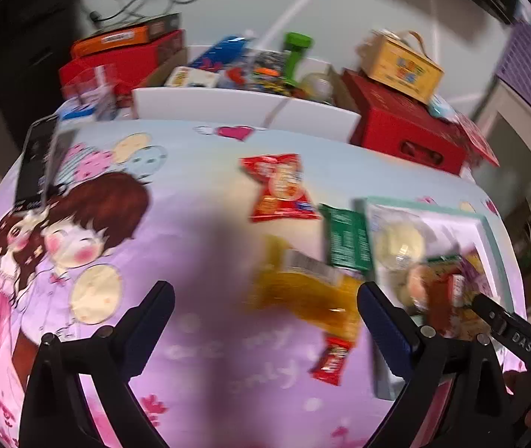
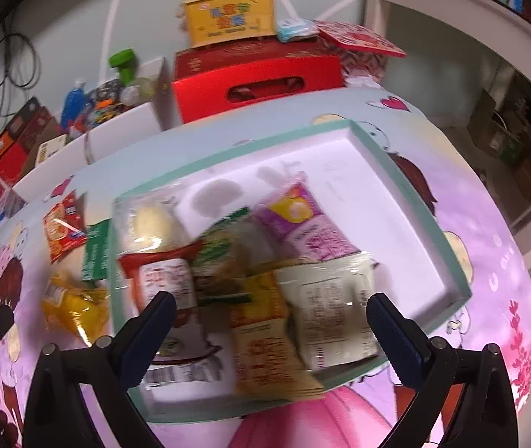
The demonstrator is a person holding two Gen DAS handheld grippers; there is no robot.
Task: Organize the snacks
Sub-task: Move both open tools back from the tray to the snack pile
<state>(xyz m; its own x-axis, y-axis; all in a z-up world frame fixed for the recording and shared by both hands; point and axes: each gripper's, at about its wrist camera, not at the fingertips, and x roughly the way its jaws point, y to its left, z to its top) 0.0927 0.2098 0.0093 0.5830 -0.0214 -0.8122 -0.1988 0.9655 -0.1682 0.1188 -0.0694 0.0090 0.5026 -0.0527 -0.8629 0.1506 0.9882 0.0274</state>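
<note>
A mint-rimmed white tray lies on the cartoon-print cloth and holds several snack packets, among them a purple packet and a pale packet. My right gripper hangs open above the tray's near end with nothing between its fingers. Loose on the cloth left of the tray lie a red packet, a green packet, a yellow packet and a small red bar. My left gripper is open and empty, just short of the yellow packet.
At the table's back stand a white box full of items, a red carton with a yellow carry box on top, and stacked red and orange boxes. A dark phone-like object lies far left.
</note>
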